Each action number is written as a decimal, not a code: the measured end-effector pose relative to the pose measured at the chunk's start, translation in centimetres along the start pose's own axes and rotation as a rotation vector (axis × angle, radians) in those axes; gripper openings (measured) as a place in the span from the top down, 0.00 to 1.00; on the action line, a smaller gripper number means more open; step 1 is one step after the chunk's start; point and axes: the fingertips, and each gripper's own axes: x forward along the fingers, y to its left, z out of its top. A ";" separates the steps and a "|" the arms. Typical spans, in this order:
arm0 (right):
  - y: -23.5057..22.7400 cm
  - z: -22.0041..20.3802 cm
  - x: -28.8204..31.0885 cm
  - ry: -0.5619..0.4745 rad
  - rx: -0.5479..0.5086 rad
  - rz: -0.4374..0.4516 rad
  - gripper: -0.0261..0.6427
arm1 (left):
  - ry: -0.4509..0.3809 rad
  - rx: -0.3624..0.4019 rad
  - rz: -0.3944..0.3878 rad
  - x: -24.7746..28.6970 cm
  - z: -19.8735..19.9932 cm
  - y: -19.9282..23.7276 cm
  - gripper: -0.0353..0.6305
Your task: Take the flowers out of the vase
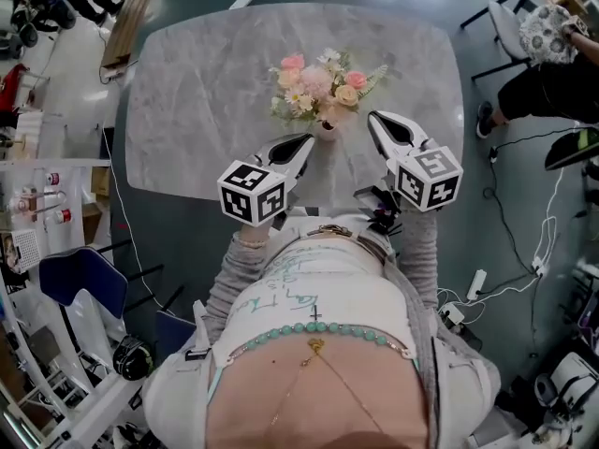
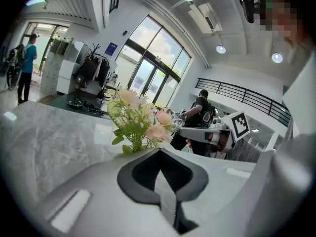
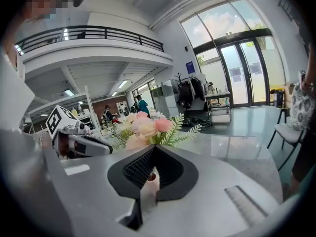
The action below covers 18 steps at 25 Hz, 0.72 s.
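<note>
A bouquet of pink, peach and white flowers (image 1: pixel 316 84) stands in a small pale vase (image 1: pixel 326 130) at the near middle of the grey marble table (image 1: pixel 206 110). My left gripper (image 1: pixel 308 141) is just left of the vase, pointing at it, with its jaws closed together and nothing in them. My right gripper (image 1: pixel 373 118) is a little to the right of the vase, also shut and empty. The left gripper view has the flowers (image 2: pixel 136 113) right beyond the jaw tips (image 2: pixel 159 150). In the right gripper view the flowers (image 3: pixel 146 126) rise over the tips (image 3: pixel 154 146).
A person in dark clothes (image 1: pixel 552 82) sits beyond the table's right end beside a chair (image 1: pixel 510 26). A blue chair (image 1: pixel 80 279) stands at my left. Cables and a power strip (image 1: pixel 475 283) lie on the floor at my right. The table's near edge is close to my body.
</note>
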 end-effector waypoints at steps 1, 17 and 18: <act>-0.1 -0.1 -0.1 0.005 -0.004 0.014 0.92 | -0.004 -0.006 0.012 0.1 -0.1 -0.1 0.94; -0.3 -1.6 0.7 0.034 -0.061 0.103 0.92 | -0.038 -0.051 0.089 -0.6 -1.2 1.2 0.94; -0.5 -1.6 0.5 0.032 -0.064 0.100 0.92 | -0.032 -0.046 0.081 -0.4 -1.2 1.1 0.94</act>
